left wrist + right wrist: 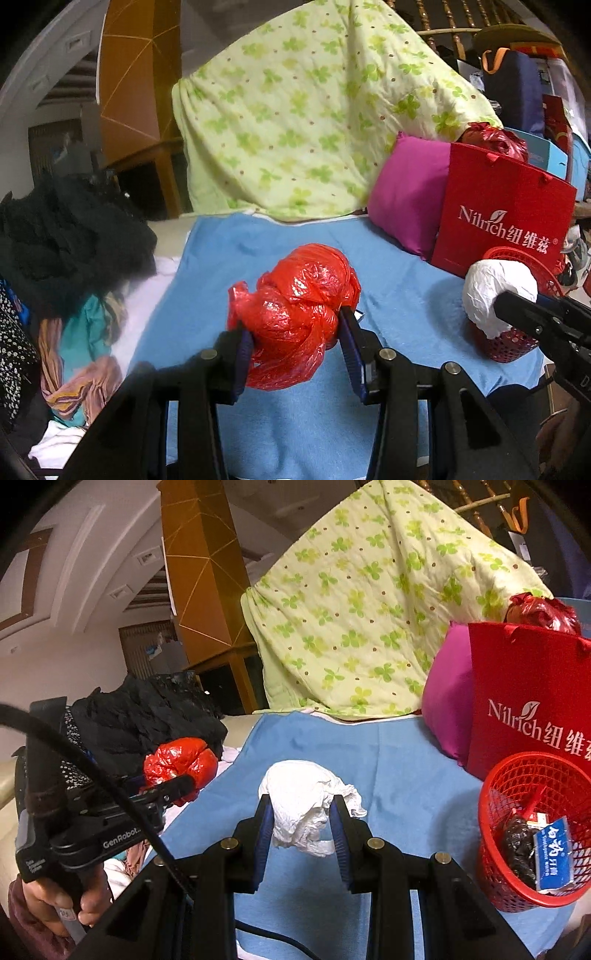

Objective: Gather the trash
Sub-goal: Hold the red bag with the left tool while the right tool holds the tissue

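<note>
While both sets of fingers pinch their loads, red plastic bag (295,314) left, crumpled tissue (306,805) right, the slippery bag could slide free short of the basket (517,775).

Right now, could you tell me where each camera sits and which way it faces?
Left wrist: on the left gripper, facing the red plastic wad it grips over the blue towel; the right gripper enters at right.
Right wrist: on the right gripper, clamping white crumpled paper; a hand shows.
Shared: red basket, red gift bag.
</note>
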### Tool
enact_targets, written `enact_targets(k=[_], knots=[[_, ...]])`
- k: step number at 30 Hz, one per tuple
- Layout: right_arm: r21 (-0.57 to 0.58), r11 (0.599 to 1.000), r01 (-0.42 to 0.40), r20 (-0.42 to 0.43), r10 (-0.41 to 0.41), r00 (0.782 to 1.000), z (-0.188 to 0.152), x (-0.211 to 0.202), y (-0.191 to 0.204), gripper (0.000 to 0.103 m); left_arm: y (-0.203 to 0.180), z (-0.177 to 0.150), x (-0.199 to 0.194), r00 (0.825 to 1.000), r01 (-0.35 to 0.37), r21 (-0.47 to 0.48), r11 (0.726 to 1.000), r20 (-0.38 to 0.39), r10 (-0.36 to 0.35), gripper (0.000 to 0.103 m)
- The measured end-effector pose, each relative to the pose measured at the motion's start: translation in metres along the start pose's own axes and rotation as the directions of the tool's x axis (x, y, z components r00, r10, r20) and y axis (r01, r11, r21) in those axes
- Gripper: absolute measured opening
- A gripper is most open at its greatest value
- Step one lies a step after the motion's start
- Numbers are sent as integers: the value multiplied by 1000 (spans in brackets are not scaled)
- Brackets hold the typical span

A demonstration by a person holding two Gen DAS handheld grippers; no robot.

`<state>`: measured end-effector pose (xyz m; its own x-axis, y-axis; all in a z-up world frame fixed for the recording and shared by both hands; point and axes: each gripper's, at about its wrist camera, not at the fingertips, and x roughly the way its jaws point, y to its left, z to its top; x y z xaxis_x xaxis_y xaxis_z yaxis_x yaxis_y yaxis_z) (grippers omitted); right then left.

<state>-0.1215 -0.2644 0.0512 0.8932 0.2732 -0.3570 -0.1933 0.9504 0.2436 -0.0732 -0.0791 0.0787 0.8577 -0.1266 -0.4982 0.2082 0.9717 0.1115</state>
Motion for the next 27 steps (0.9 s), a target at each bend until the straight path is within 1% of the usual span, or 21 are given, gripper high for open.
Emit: enact_targets(k=[5,12,27], knots=[[-5,1000,1,21,-1,1000,2,-11,0,33,-10,1,-12,1000,-14,22,1000,22,13,46],[10,1000,2,41,-2,999,3,-16,-9,33,-21,1,-13,1000,-16,47,999,22,15,46],[38,999,6,39,-8,999,-3,-20,-21,33,-32,0,-9,1000,-12,70,997,5,12,46]])
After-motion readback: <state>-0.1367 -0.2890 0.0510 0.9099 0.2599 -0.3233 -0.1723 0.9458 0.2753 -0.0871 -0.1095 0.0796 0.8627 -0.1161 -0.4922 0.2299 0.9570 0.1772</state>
